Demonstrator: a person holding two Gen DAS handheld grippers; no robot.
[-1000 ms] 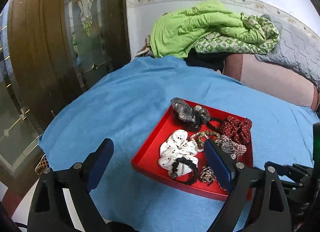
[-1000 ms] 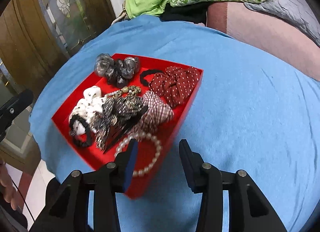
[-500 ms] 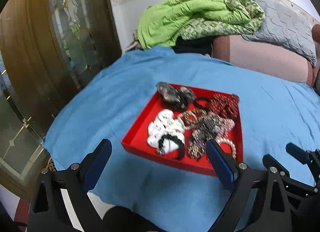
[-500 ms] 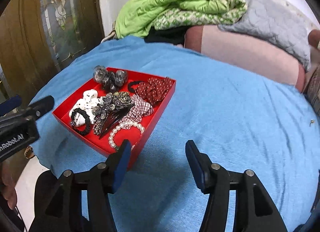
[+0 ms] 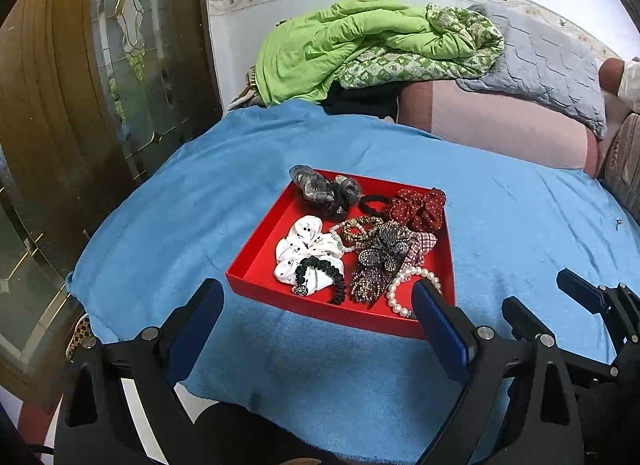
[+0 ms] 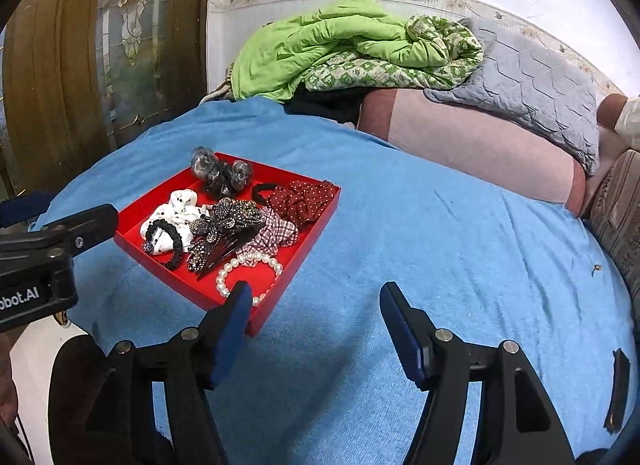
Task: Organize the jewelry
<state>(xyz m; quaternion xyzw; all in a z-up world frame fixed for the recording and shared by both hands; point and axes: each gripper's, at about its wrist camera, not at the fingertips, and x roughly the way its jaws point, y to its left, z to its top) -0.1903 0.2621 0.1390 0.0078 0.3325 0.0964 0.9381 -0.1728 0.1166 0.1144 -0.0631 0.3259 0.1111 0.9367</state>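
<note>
A red tray point(image 5: 256, 249) point(image 6: 320, 221) sits on a blue cloth and holds a pearl bracelet point(image 5: 404, 285) point(image 6: 240, 265), a white dotted scrunchie point(image 5: 304, 249), a black hair tie point(image 5: 320, 269), a rhinestone clip point(image 5: 384, 245), a red dotted scrunchie point(image 6: 300, 197) and a grey scrunchie point(image 6: 216, 173). My left gripper point(image 5: 316, 293) stands open just short of the tray's near wall, with nothing held. My right gripper point(image 6: 316, 291) hovers over the cloth beside the tray's near right corner. Its jaws are opening and nothing is between them.
The blue cloth point(image 6: 440, 265) covers a round surface that drops off at the near and left edges. A green blanket point(image 5: 360, 45), a grey quilt point(image 5: 540, 57) and a pink cushion point(image 5: 500, 129) lie behind. A wooden glass door point(image 5: 80, 85) stands left. A small dark object point(image 6: 618, 389) lies far right.
Both grippers have drawn back from the tray, which now looks smaller. The right jaws have widened and moved off the pearl bracelet, which stays in the tray.
</note>
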